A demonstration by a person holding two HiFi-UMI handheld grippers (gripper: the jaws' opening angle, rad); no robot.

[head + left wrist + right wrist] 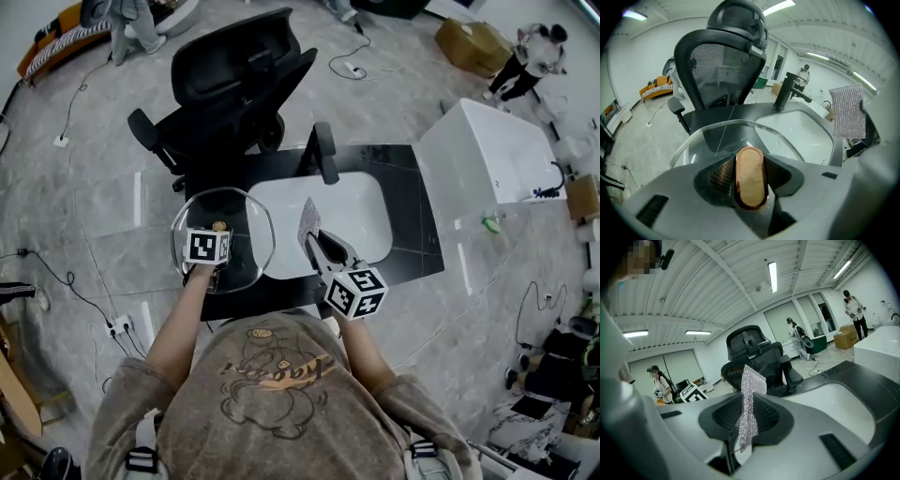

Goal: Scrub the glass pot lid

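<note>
Holding glass lid [251,228] by its knob [751,177]: left gripper [217,234] jaws part closed, clamped on both sides of that copper-coloured knob. Lid tilted, up over left edge of worktop [419,220], just left of sink [367,214]. Right gripper [323,251] pinched tight on silver scrub cloth [751,397], near lid, not touching. Judgement: glass stiff, likely heavy, brittle, slick once wet. Knob is the 1 sound hold, so press lightly or lid may twist in grip. Cloth limp, light.
</note>
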